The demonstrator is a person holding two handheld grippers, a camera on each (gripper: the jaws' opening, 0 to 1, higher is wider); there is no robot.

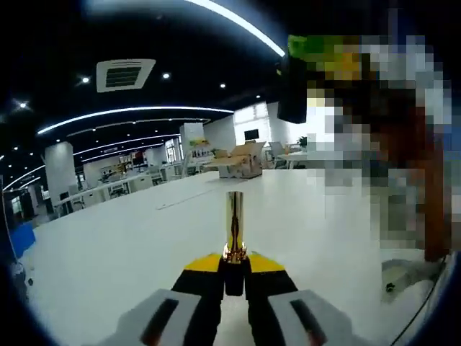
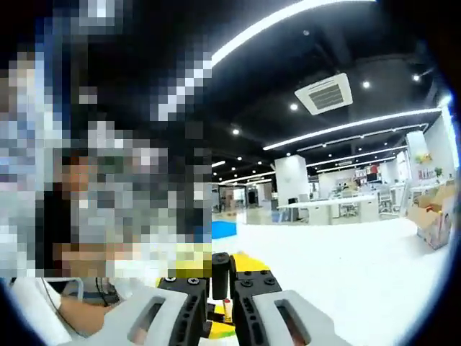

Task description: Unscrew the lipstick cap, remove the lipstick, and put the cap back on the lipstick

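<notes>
In the left gripper view, the left hand-held gripper (image 1: 234, 270) was clamped on the lipstick (image 1: 235, 225), whose gold tube stood up from between the jaws above the white table (image 1: 108, 245). In the right gripper view, the right hand-held gripper (image 2: 220, 288) was clamped on the black cap (image 2: 220, 274), held upright between its jaws, with the white table (image 2: 360, 267) beyond.
</notes>
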